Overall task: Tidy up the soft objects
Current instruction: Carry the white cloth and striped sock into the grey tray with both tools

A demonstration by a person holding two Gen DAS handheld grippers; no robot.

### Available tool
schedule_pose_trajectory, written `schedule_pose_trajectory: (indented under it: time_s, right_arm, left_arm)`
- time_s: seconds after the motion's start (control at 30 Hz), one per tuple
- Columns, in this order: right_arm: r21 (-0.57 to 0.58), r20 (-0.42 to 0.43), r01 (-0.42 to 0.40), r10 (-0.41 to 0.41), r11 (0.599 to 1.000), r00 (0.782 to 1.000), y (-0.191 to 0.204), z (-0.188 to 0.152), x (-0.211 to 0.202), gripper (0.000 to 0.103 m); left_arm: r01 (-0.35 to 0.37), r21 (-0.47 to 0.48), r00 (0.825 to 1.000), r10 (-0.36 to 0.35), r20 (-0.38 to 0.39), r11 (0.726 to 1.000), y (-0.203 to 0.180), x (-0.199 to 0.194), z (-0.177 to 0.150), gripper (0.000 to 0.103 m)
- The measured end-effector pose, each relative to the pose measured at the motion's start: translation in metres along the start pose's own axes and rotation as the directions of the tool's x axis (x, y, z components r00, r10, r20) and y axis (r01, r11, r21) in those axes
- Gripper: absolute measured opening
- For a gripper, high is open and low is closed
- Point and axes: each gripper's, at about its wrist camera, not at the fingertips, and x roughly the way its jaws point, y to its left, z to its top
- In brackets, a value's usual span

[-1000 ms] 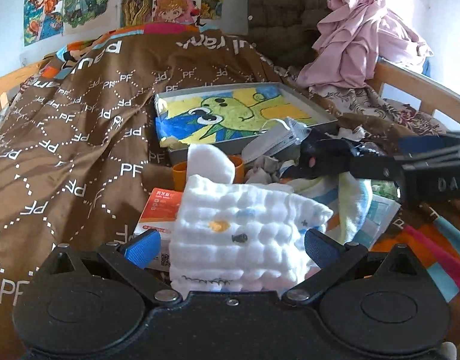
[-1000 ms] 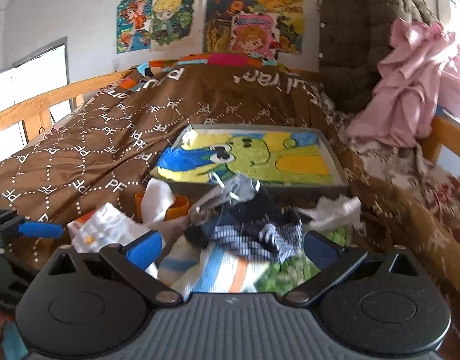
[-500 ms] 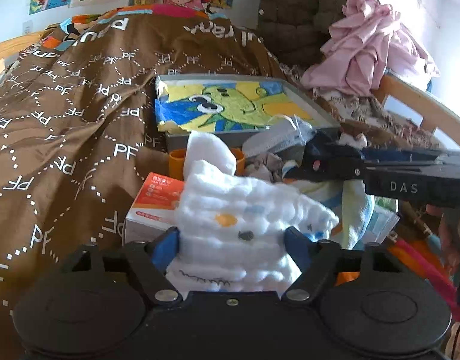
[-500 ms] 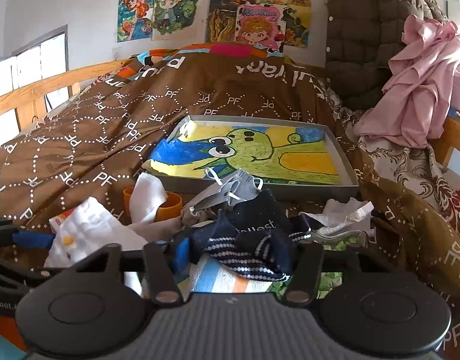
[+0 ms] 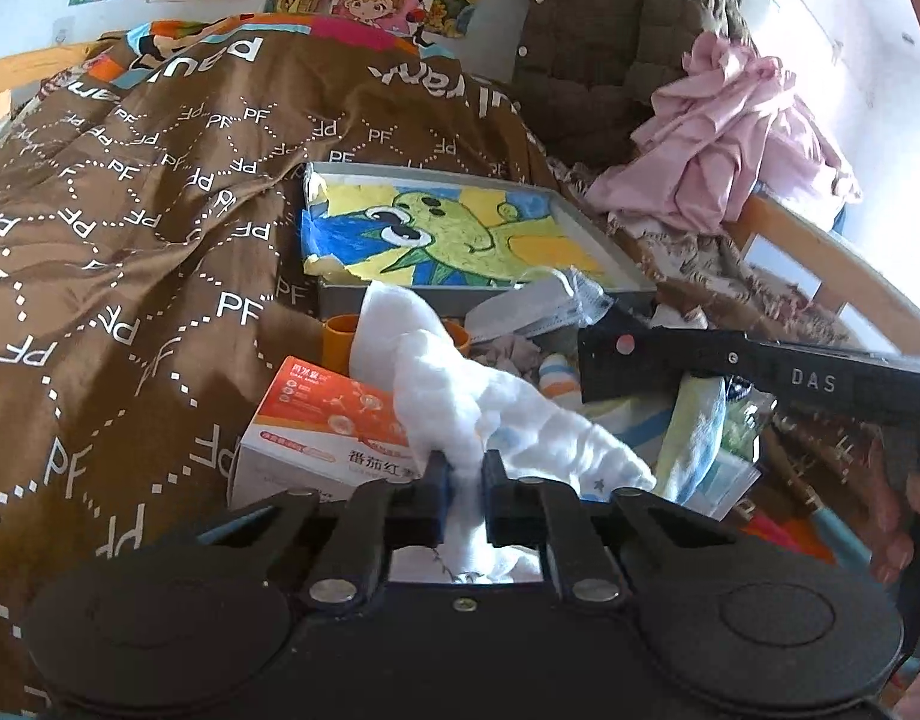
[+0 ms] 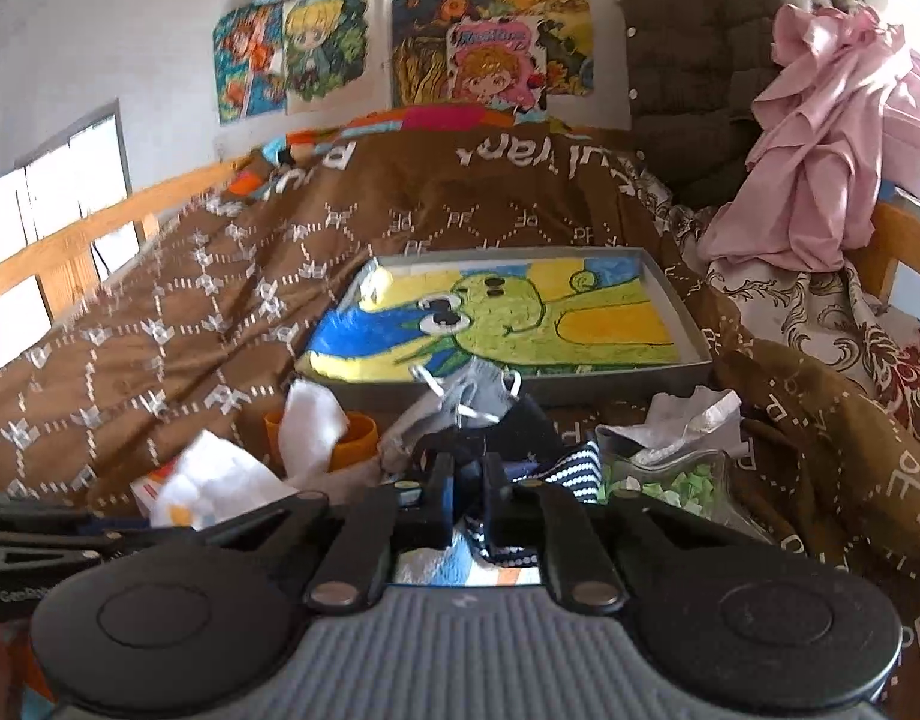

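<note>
L gripper is pinched tight on a white quilted cloth, fingers nearly touching w/ a bunched fold squeezed between the pads; rest of the cloth billows up and fwd of the fingertips and droops to their right, lying over an orange-and-white box just left of the fingers. R gripper is likewise clamped on a dark striped garment, navy w/ white stripes, a wad of it caught between the pads and the remainder spilling fwd and right of the tips onto the pile. Both items look light, floppy, no stiffness, so they'll sag and trail from whatever point is held; probably not slippery, the textured weave should bite well. A pinch on a thick bunched fold seems better than on a single edge, which could slide out. Snag risk: an orange cup w/ tissue sits ahead-left of the R fingers, and a grey tray w/ a drawing lies further ahead.
</note>
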Motion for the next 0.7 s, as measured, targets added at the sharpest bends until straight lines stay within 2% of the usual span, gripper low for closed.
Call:
schedule_pose_trajectory:
  time_s: [0.27, 0.43, 0.63, 0.7]
  right_arm:
    - [0.061, 0.078, -0.017, 0.013, 0.998, 0.997, -0.006, 0.008, -0.028, 0.006]
    - [0.095, 0.142, -0.036, 0.023, 0.995, 0.99, -0.002, 0.02, -0.045, 0.006]
    - [0.099, 0.204, -0.065, 0.044, 0.993, 0.978, 0.014, 0.051, -0.056, 0.006]
    - [0.081, 0.214, -0.075, 0.056, 0.994, 0.975, 0.02, 0.064, -0.051, 0.006]
  left_arm:
    - [0.047, -0.033, 0.996, -0.044, 0.079, 0.998, -0.002, -0.016, 0.004, 0.006]
    - [0.086, -0.086, 0.987, -0.074, 0.14, 0.993, -0.002, -0.031, 0.012, 0.005]
    - [0.137, -0.146, 0.972, -0.104, 0.212, 0.98, -0.005, -0.056, 0.038, 0.005]
    - [0.147, -0.137, 0.965, -0.111, 0.24, 0.98, -0.006, -0.061, 0.052, 0.005]
